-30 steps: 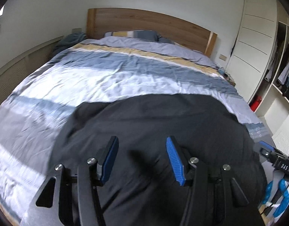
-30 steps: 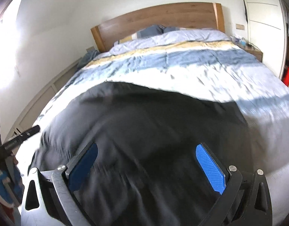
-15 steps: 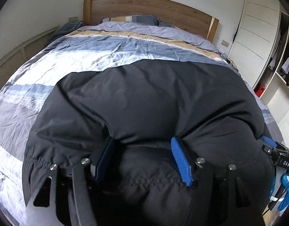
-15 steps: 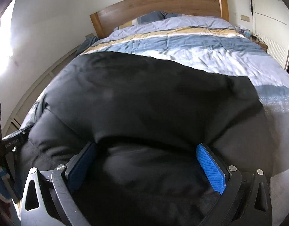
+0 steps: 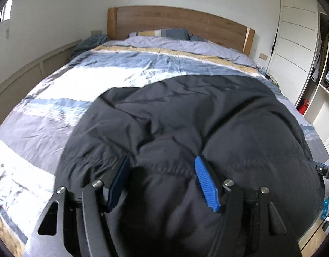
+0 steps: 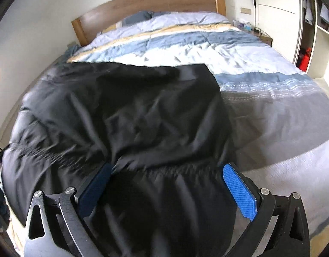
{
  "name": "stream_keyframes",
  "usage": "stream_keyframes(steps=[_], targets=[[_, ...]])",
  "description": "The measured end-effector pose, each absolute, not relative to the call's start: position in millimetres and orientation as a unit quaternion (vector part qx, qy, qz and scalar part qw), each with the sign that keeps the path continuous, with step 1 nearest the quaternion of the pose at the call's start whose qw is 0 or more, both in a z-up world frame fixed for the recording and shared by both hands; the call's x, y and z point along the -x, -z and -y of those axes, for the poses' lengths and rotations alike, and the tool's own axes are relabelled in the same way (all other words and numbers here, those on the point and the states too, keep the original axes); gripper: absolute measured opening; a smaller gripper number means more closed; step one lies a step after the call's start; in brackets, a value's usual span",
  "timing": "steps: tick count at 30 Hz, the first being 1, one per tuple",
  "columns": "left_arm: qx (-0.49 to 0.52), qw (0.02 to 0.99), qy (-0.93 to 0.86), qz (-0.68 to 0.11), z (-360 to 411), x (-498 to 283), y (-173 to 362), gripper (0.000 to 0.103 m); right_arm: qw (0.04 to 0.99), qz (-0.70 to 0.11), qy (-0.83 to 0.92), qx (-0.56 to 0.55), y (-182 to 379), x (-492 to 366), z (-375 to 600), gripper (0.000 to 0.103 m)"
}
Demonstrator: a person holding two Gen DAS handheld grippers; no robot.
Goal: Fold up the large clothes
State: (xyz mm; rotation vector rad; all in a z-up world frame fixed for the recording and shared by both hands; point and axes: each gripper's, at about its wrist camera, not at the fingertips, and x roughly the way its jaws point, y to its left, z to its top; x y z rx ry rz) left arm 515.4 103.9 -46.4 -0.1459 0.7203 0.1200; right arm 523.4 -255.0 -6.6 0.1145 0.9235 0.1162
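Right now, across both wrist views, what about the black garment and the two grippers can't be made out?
- Black garment: its near edge is cut off by the bottom of both views and covered by the gripper frames.
- Left gripper: open, fabric bulging between the pads; whether they pinch it is hidden.
- Right gripper: wide apart; motion blur hides any contact with the cloth.
- What kind of garment it is: folds hide this.

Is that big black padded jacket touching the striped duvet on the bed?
Touching. In the right wrist view the black padded jacket lies spread flat on the striped duvet, its far edge resting on the fabric with no gap.
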Motion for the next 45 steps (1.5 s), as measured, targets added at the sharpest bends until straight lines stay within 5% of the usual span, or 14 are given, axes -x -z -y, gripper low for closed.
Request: stream_keyframes(steps=[33,45], targets=[[0.088,0.921,-0.059,-0.374,-120,-428,53,0.062,0.878,-0.468,-0.047,-0.086,17,-416,284,0.103],[0.136,0.898,-0.097,-0.408,-197,-375,38,0.063,0.884,-0.439,-0.031,-0.156,-22,-375,341,0.103]])
